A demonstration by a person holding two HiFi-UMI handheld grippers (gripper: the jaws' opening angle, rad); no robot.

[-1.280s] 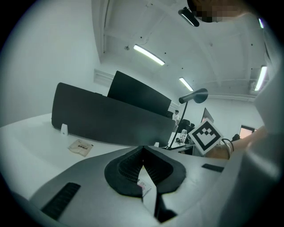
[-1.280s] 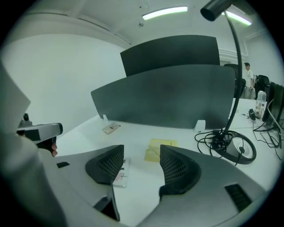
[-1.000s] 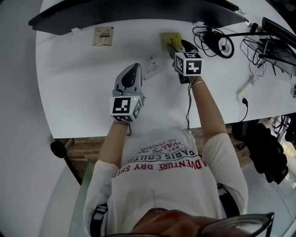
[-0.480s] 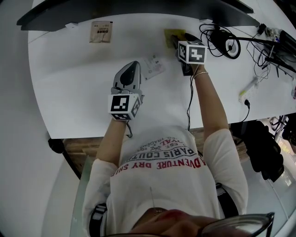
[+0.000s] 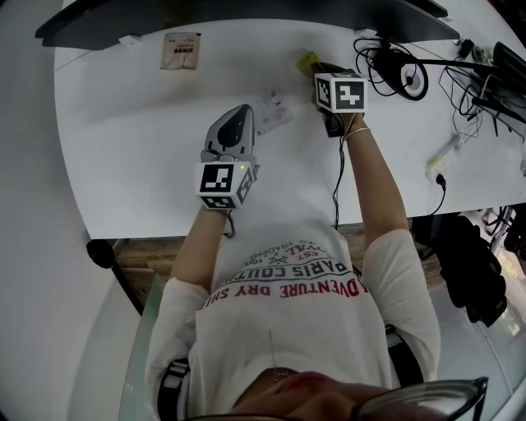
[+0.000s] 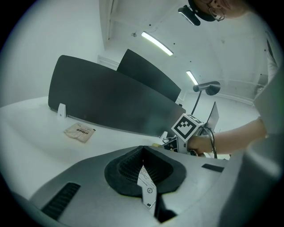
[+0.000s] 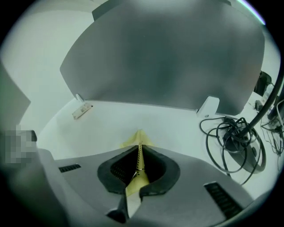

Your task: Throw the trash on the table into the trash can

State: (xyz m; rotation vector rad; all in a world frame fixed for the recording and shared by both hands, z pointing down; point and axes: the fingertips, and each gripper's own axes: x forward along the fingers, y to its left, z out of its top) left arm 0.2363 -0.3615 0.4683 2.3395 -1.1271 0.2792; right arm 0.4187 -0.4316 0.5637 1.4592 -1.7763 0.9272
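White table [image 5: 123, 164], trash items three: yellow wrapper [image 7: 134, 138] on the far side of the top, nipped by the right gripper [image 7: 140, 153], whose jaws have just been closing onto it; white slip [image 6: 145, 179] near the middle, pinched in the closed left gripper [image 6: 142, 153]; brown sachet [image 5: 182, 49] lying untouched toward the far left, by the dark divider [image 5: 246, 12]. Status, by judgement: two pieces secured but neither seems lifted clear yet, one piece unclaimed, nothing binned; no trash can appears in any view.
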